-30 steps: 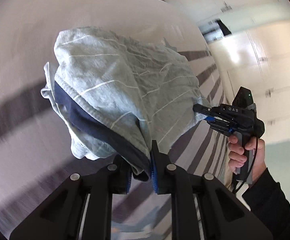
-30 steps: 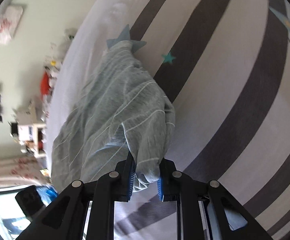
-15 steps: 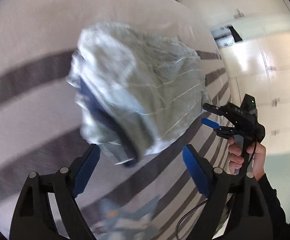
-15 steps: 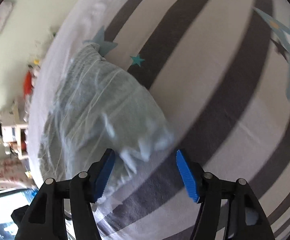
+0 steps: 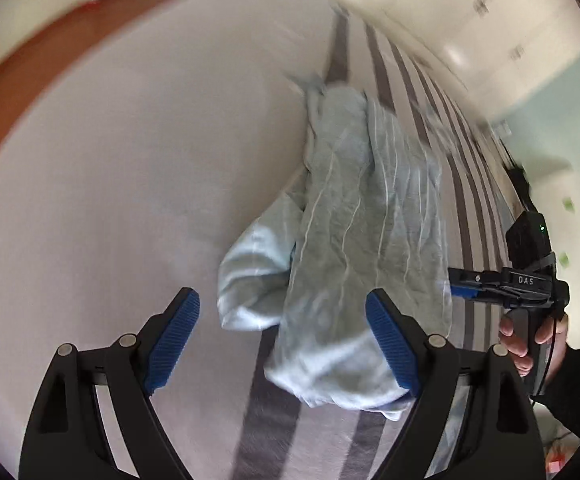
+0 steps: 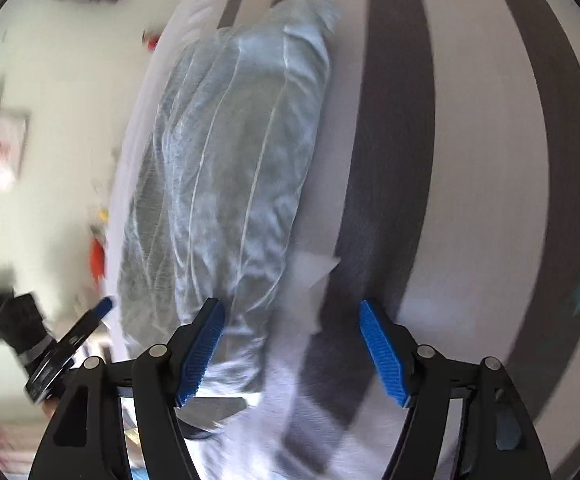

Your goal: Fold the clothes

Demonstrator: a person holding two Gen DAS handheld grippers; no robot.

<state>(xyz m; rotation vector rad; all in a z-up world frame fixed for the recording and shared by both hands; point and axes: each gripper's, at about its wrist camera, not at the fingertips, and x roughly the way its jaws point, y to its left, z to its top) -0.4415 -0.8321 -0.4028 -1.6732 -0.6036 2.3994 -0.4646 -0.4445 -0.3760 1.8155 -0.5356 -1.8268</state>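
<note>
On bed (image 5: 130, 168) | garment (image 5: 353, 240) loose | ahead of both fingers, ungripped

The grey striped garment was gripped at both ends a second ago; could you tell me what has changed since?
Both grippers let go: the left gripper stands open, the right gripper is opening, nothing pinched. The grey striped garment now lies lengthwise on the striped bedspread. It remains on the same bed.

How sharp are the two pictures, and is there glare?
Left wrist view: motion blur smears the grey garment and striped bedcover; a bright ceiling light glares at top. Right wrist view: the garment and room at left are smeared too; both bend at the fisheye edges.
</note>
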